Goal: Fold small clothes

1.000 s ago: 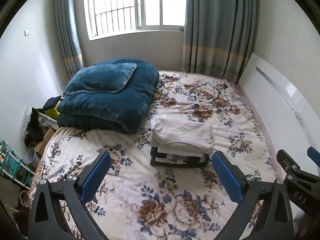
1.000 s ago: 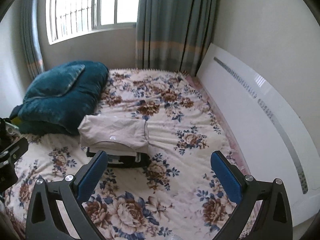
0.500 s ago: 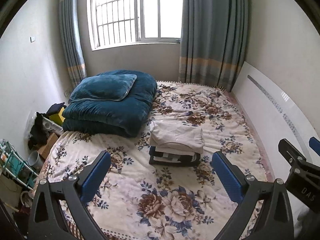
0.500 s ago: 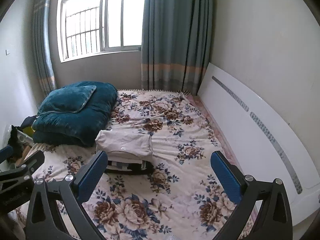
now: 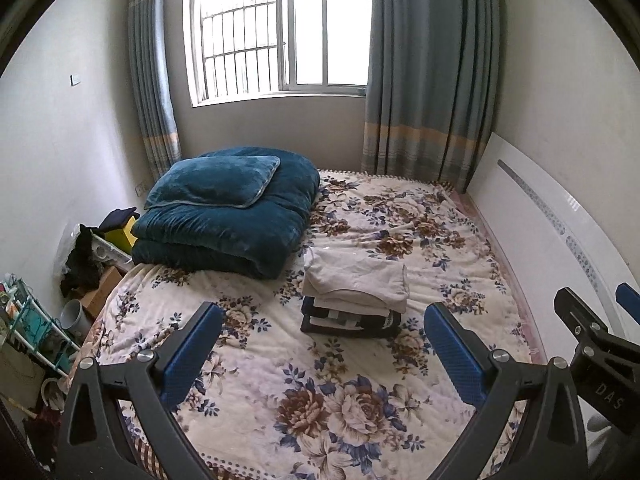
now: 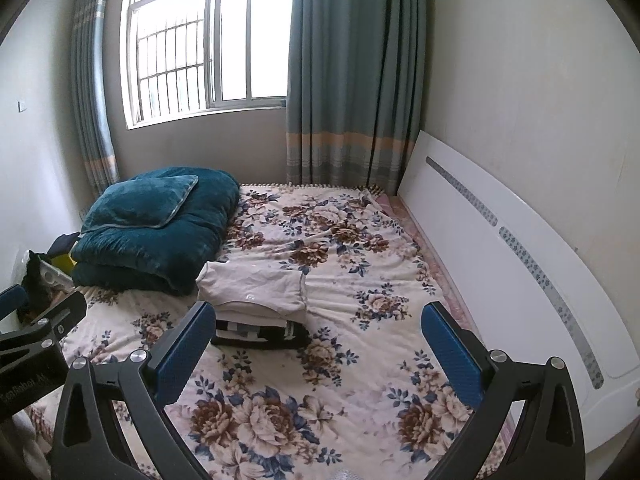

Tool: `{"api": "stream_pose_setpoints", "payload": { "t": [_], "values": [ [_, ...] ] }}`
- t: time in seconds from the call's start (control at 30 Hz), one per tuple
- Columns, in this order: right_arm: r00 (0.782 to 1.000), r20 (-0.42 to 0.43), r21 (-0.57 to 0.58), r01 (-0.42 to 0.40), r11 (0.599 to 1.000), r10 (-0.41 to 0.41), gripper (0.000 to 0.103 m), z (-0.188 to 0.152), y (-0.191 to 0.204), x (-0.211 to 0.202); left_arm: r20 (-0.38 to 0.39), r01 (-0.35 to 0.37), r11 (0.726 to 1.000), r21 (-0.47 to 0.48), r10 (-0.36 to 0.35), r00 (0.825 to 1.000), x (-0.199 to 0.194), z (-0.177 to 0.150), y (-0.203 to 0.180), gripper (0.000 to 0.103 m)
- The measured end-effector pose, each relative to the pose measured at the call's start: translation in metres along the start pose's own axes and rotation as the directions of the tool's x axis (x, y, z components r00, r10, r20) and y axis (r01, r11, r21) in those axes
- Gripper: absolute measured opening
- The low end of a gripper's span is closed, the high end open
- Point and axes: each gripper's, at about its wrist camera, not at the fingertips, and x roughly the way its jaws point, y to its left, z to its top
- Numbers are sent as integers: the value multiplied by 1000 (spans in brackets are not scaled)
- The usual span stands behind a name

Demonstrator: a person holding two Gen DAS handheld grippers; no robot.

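A stack of folded clothes (image 5: 354,294) (image 6: 256,304) lies on the floral bedspread (image 5: 328,400) (image 6: 360,248), cream pieces on top and a black-and-white one at the bottom. My left gripper (image 5: 322,344) hangs open above the near part of the bed, well short of the stack, with nothing between its blue pads. My right gripper (image 6: 316,340) is open too and empty, held to the right of the left one. Its frame shows at the right edge of the left wrist view, and the left gripper's frame at the left edge of the right wrist view.
A folded teal quilt with a pillow (image 5: 228,212) (image 6: 156,232) fills the bed's far left corner. A white headboard (image 5: 560,248) (image 6: 500,264) runs along the right wall. Boxes, a rack and clutter (image 5: 48,312) crowd the floor at left. Window and curtains stand behind.
Both grippers have pulled back and risen away from the stack, so more of the room and window shows. The stack has not moved and both stay open.
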Motion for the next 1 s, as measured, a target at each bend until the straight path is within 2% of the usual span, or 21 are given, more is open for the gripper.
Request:
{"api": "stream_pose_setpoints", "payload": {
  "t": [1.0],
  "values": [
    [999, 11, -10, -42, 999, 42, 103, 11, 5, 3, 25, -19, 1000, 6, 19, 1000, -10, 1, -5, 103]
  ]
}}
